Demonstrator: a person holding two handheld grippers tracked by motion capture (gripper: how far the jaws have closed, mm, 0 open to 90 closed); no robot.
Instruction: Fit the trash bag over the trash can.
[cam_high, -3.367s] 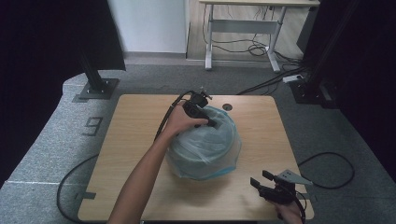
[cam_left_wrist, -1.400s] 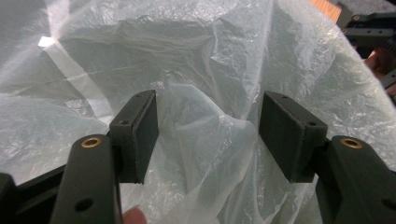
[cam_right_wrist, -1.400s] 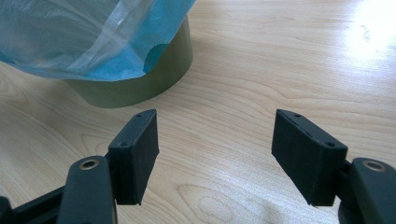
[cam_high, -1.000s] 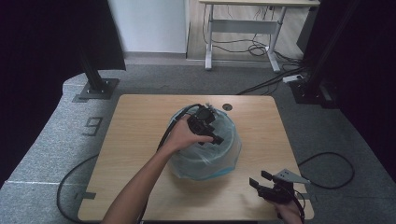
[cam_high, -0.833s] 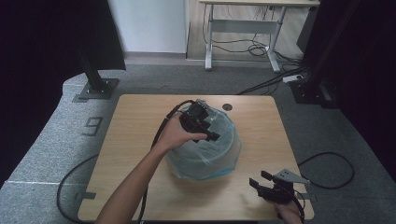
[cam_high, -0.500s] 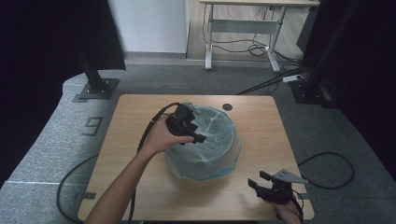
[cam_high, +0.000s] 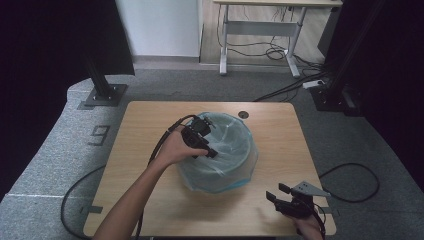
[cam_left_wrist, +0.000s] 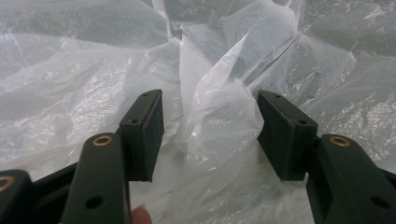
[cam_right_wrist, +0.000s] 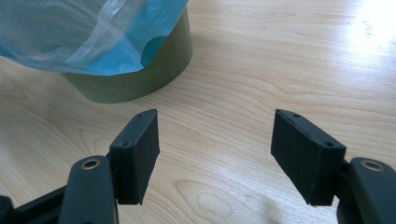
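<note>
Plastic film bunches between the pads of the left claw (cam_left_wrist: 210, 135), a crumpled fold of the clear bin liner (cam_left_wrist: 219, 112) standing in the gap; the jaws have just been closing on it, yet they stand half spread and the pads do not visibly press it, so nothing is pinched yet. In the high view that claw (cam_high: 207, 150) hangs over the near-left rim of the liner-draped bin (cam_high: 220, 155), which sits at the middle of the desk (cam_high: 150, 120), the liner's blue-tinted skirt folded down over its olive wall. Reaching in from the rim probably serves to gather loose film there, either to seat the liner or to lift it; which of the two I cannot tell. The right claw (cam_high: 292, 202) waits low at the near-right corner of the desk, well apart from the bin, jaws spread and nothing between them. Its own view looks across bare wood at the bin's base (cam_right_wrist: 135, 79), parked clear so the left hand (cam_high: 175, 150) works unhindered.
</note>
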